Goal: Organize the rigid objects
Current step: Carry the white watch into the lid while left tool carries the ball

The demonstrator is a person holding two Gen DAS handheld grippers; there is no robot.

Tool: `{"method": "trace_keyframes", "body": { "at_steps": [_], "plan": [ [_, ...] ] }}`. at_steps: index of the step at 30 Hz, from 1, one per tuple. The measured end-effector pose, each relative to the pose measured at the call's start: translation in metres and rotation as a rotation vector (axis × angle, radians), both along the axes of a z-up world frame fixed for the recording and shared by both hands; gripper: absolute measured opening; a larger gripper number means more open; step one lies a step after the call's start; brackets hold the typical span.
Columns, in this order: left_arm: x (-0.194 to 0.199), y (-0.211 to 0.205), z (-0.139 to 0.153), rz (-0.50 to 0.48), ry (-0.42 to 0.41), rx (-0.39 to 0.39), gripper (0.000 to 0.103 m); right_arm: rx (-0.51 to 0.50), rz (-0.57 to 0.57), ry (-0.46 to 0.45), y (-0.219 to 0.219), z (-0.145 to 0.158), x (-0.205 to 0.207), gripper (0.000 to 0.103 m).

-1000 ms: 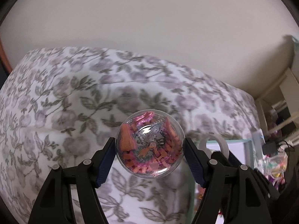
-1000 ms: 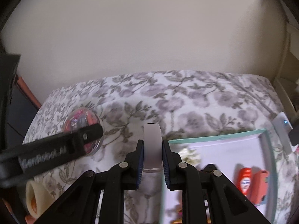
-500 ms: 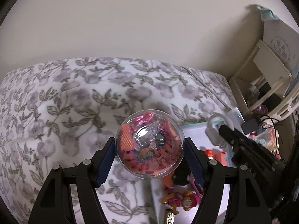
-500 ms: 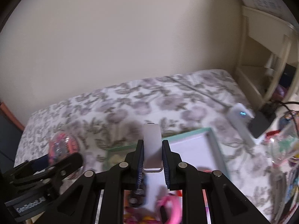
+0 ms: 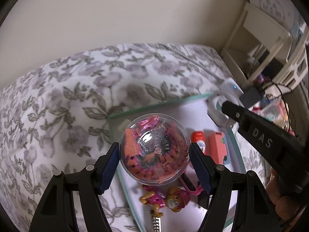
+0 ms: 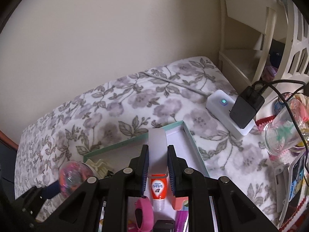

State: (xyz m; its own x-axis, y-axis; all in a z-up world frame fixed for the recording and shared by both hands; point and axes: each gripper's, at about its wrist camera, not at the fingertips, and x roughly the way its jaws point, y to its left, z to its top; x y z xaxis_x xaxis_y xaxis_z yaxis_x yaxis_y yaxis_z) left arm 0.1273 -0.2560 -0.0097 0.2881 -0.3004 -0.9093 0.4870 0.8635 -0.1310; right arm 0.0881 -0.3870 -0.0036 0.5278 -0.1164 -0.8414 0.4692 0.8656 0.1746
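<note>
Above the mint-edged tray on the floral blanket, your left gripper pinches a clear plastic ball full of pink pieces at its widest part. It looks light, stiff and slippery, so keep the pads on the middle. Your right gripper squeezes a thin white ring by its flat sides, also over the tray.

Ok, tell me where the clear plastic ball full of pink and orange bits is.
The clear plastic ball is clamped in the left gripper, over the near-left corner of the mint-rimmed tray, above the toy pup figure.
</note>
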Motion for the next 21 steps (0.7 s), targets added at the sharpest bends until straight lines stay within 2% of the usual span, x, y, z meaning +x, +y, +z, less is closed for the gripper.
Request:
{"method": "trace_keyframes", "body": {
  "at_steps": [11,21],
  "plan": [
    [-0.017,-0.024,-0.02,-0.062,0.018,0.064,0.074,-0.034,-0.002,0.096,-0.005,-0.02,0.001,0.02],
    [-0.018,-0.026,-0.021,-0.069,0.004,0.08,0.074,-0.026,0.018,0.151,-0.003,-0.035,0.005,0.02]
  ]
}}
